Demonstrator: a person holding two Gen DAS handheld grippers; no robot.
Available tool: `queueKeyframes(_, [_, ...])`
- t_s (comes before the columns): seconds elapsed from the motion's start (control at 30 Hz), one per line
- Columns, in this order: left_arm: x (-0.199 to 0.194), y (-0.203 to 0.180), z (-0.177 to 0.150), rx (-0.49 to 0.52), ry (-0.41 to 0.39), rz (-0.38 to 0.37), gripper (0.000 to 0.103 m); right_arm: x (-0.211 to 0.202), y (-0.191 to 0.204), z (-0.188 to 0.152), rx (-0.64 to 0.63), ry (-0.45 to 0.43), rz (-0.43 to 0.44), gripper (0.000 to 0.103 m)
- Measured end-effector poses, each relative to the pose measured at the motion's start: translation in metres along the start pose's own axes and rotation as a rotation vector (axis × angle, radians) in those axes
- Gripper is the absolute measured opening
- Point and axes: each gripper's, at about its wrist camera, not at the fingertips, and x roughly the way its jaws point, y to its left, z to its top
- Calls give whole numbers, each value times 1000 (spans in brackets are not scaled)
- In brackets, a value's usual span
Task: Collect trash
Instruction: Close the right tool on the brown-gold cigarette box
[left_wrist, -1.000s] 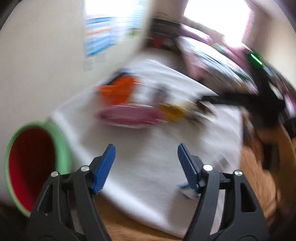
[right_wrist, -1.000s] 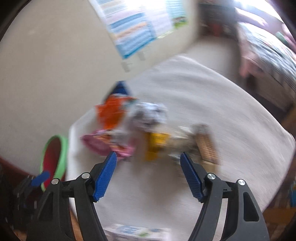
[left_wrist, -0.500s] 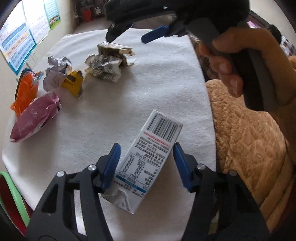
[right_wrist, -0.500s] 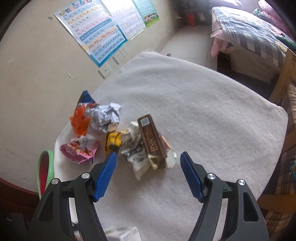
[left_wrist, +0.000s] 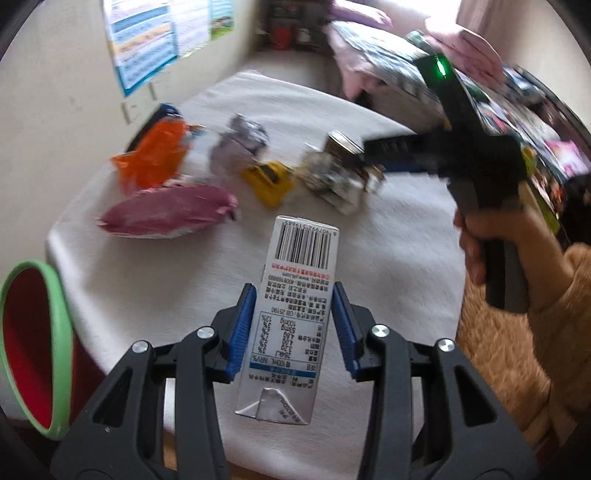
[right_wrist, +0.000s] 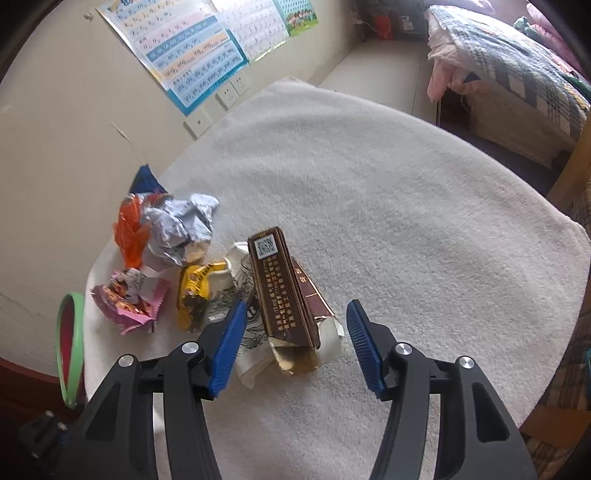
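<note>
Where the left wrist view smears with motion, the crumpled white paper cup (left_wrist: 334, 181) and right gripper (left_wrist: 373, 162) at 1 o'clock are hard to make out. Closer, the left gripper (left_wrist: 293, 328) is closing on a silver-white rectangular drink carton (left_wrist: 291, 317), both blue pads touching its sides. Its torn lower end juts toward the camera. The right gripper (right_wrist: 293, 339) is closing too, its pads apart from the flattened brown cardboard box (right_wrist: 282, 295) lying between them (on the paper cup (right_wrist: 236, 273)). At 9 o'clock, the green-rimmed red bin (left_wrist: 35, 347) is cut off; its contents are unseen.
</note>
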Motion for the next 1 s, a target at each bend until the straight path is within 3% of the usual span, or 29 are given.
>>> queueKeyframes(0.07, [-5,4,3,-17,-12,13,40,1,-4,-1,14,4,6,26])
queueKeyframes(0.27, [-5,16,7,-55,-31,40,40,-23,-7,-11,16,-20,29,26])
queueKeyframes(0.5, [-4,27,3,-98,-31,45,40,-30,-7,-30,13,26,6,26])
queueKeyframes(0.67, [-5,29,1,-100,-27,48,40,-20,-4,-29,4,42,-6,30])
queueKeyframes(0.8, [-4,32,0,-115,-24,51,40,-15,2,-22,-25,17,-46,59])
queueKeyframes(0.87, [-4,31,0,-112,-23,52,40,-12,2,-20,-31,9,-48,58])
queueKeyframes(0.93, [-4,31,0,-107,-24,53,40,-9,1,-19,-33,12,-47,41])
queueKeyframes(0.97, [-4,30,-1,-106,-25,55,40,-7,0,-20,-30,21,-49,26])
queueKeyframes(1.0, [-5,31,-1,-105,-27,57,40,-8,-1,-20,-26,19,-44,26])
